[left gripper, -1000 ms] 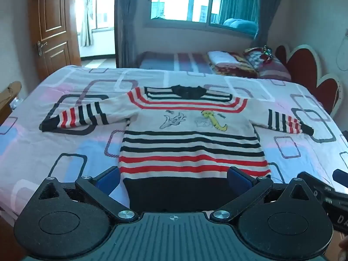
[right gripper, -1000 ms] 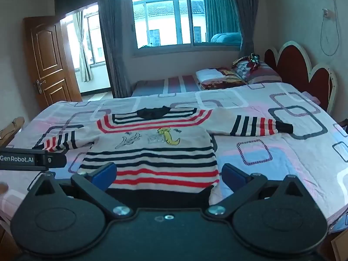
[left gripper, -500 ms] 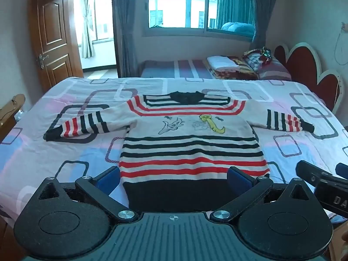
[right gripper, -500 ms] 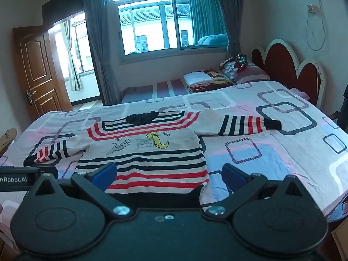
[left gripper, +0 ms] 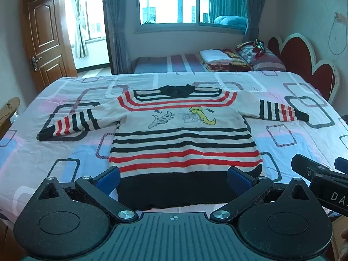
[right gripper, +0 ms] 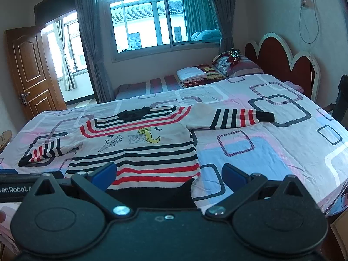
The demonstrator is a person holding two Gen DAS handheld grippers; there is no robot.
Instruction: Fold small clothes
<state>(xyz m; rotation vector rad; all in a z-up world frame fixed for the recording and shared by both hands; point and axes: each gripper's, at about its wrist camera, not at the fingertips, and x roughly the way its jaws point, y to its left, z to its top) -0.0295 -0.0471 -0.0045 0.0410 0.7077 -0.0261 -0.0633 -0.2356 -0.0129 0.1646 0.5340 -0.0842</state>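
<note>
Lying flat on the bed (left gripper: 32, 152), the sweater (left gripper: 184, 134) was spread face up w/ both sleeves out, collar at 12 o'clock and black hem nearest the cameras. Left gripper (left gripper: 173, 177) hung above the hem, blue fingers (left gripper: 108, 177) spread wide, nothing between them but air over the dark band. Right gripper (right gripper: 168, 174) was likewise wide apart & empty, sitting over the sweater's hem corner, its far finger above bare sheet.

Left view showed the sweater square-on and the right gripper's black body w/ white lettering poking in at 3 o'clock (left gripper: 322, 180). Right view saw it skewed toward 9 o'clock, gave more open sheet at 3 o'clock, plus a cable (right gripper: 308, 15) hanging on the wall at 1 o'clock and the left gripper's labelled bar at 9 o'clock (right gripper: 15, 188).

Around: window (left gripper: 191, 2) w/ curtains at 12 o'clock, wooden door (left gripper: 43, 43) at 10 o'clock, red headboard (left gripper: 304, 63) at 2 o'clock, folded bedding and a pillow (left gripper: 256, 54) on a striped mattress behind the bed. Each gripper's own black body blocked the near edge of the hem in its view. Fingertip of a hand at the right view's far 9 o'clock edge (right gripper: 1, 217), too cropped to tell more.
</note>
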